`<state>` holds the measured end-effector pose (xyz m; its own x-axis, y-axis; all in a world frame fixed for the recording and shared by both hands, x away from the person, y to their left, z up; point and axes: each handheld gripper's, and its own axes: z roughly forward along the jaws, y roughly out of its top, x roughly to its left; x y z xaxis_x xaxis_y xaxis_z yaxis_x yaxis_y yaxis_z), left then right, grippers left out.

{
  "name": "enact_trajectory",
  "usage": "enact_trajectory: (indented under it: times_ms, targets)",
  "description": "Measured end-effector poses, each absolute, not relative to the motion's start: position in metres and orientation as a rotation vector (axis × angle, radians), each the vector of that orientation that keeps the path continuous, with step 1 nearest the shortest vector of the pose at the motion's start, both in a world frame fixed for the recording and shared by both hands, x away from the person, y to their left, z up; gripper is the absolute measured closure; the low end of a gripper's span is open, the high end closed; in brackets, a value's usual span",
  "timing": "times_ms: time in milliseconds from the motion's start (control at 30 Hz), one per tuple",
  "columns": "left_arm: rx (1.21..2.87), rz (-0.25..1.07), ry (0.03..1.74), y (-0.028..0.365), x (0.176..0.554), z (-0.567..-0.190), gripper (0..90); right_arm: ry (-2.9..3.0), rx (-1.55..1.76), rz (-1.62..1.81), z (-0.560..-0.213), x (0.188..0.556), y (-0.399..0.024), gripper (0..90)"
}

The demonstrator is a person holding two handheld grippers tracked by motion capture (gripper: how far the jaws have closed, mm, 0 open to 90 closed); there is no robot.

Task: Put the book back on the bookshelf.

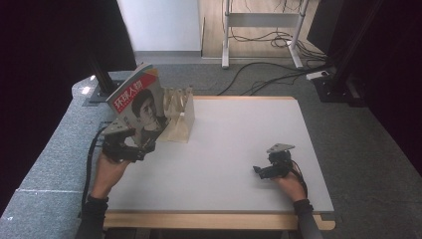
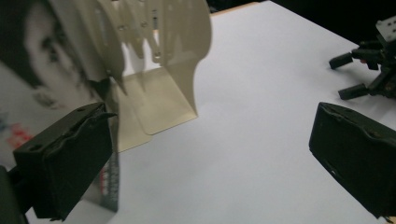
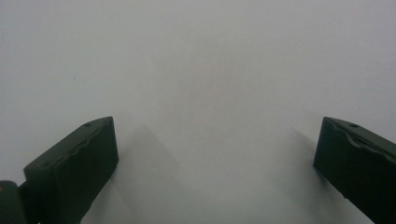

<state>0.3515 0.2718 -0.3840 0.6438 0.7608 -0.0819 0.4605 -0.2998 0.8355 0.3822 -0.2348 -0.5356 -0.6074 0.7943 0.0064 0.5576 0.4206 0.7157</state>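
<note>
The glossy magazine with a face and white characters on its cover stands tilted at the far left part of the pale grey tabletop, leaning against the left side of the cream-coloured slotted plastic file rack. In my left gripper view the magazine fills the left edge, blurred and close, with its lower corner just behind my left-hand pad, and the rack rises behind it with its flat foot resting on the table.

My left gripper sits right at the bottom edge of the magazine, near the table's left border. Its 2 fingers are spread wide apart, and nothing is pressed between them: the magazine lies beside the left pad, not clamped. I cannot tell whether that pad touches the cover.

My right gripper rests well apart from all this, low over the near right part of the table, with its grey 3-cornered plate on top. It also appears far off at the upper right of my left gripper view. In my right gripper view its 2 fingers stand wide apart over bare table, holding nothing.

Beyond the table lies a grey carpeted floor with black cables and a white metal stand.
</note>
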Motion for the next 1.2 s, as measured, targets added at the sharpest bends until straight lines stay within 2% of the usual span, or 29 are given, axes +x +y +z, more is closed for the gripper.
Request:
enact_trajectory:
  times_ms: [533, 867, 1033, 1200]
  targets:
    - [2.071, 0.322, 0.857, 0.219, 0.366, -0.444, 0.0, 2.346, 1.161, 0.989, -0.536, 0.382, -0.235, 0.0]
    - [2.084, 0.254, 0.889, 0.208, 0.370, -0.496, 0.0, 2.345, 1.160, 0.989, -0.536, 0.382, -0.235, 0.0]
    - [2.141, 0.240, 0.910, 0.201, 0.370, -0.520, 0.0, 2.345, 1.160, 0.989, -0.536, 0.382, -0.235, 0.0]
    - [2.204, 0.242, 0.940, 0.199, 0.372, -0.527, 0.0, 2.344, 1.161, 0.990, -0.536, 0.382, -0.235, 0.0]
